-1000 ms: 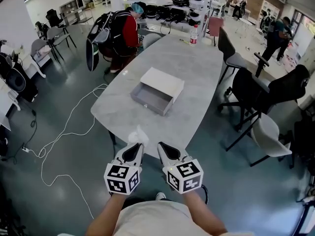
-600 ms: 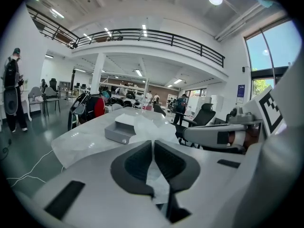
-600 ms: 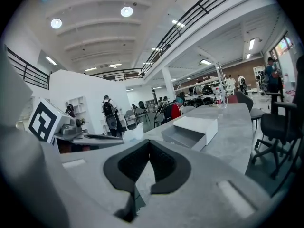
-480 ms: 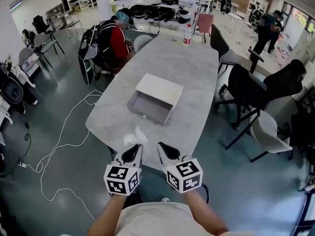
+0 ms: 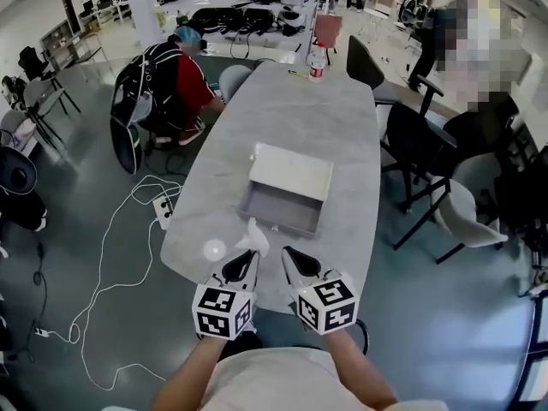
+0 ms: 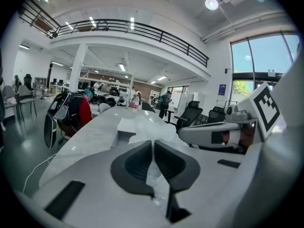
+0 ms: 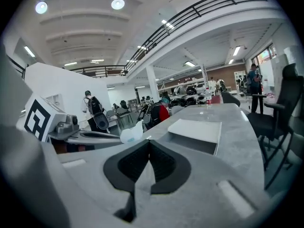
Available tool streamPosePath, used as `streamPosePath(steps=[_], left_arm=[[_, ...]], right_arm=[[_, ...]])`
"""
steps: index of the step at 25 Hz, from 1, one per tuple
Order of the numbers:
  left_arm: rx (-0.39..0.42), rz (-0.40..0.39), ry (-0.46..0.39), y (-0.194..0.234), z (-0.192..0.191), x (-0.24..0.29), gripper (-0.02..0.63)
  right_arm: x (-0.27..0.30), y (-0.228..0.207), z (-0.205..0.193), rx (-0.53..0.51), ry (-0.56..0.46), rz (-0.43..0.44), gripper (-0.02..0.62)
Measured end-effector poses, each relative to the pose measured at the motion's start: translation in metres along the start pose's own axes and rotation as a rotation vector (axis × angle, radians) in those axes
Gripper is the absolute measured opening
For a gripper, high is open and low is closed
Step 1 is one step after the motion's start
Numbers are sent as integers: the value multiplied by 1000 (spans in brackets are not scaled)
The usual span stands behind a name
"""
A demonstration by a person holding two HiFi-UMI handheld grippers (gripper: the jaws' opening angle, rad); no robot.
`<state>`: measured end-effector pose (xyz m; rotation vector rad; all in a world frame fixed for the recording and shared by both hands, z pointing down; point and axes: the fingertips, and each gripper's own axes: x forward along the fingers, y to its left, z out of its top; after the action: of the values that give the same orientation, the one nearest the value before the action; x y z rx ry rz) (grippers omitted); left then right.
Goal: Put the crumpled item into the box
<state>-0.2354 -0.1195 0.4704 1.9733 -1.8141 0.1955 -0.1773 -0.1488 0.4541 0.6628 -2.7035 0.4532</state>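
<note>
From the head view, the left gripper (image 5: 244, 262) and right gripper (image 5: 296, 264) sit side by side over the near end of the long grey table (image 5: 223, 204), each jaw pair reading as 1 dark wedge. A crumpled item (image 5: 251, 236), white and translucent, pokes forward from the left gripper's tips, above the table edge. The box (image 5: 287, 191) lies farther along the table, well apart from it, its grey tray open toward the person.

Only the left gripper view shows the hold itself: the 2 dark pads are pressed together with the thin crinkled film pinched in the seam and billowing out beyond the tips.

The right gripper view shows its own jaws pressed together with nothing between them. In that view the item sticks up at the left and the box lies ahead.
</note>
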Motion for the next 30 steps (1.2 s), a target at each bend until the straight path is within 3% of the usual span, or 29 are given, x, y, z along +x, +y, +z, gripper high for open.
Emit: streamPosePath(steps=[6,15,23,30], left_arm=[[34,-107,39,42,12,18,23],[139,-272,113,57,21,59,23],[388,-384,196,43,22,105,23],[586,-464,293,30,13,139,23]], right_arm=[[38,3,17,38,-22,-110,5],[51,-13,24,91,-54,-260,5],[40,-39,25,119,-86,-346,5],[35,-58,25,139,-100,-365,5]])
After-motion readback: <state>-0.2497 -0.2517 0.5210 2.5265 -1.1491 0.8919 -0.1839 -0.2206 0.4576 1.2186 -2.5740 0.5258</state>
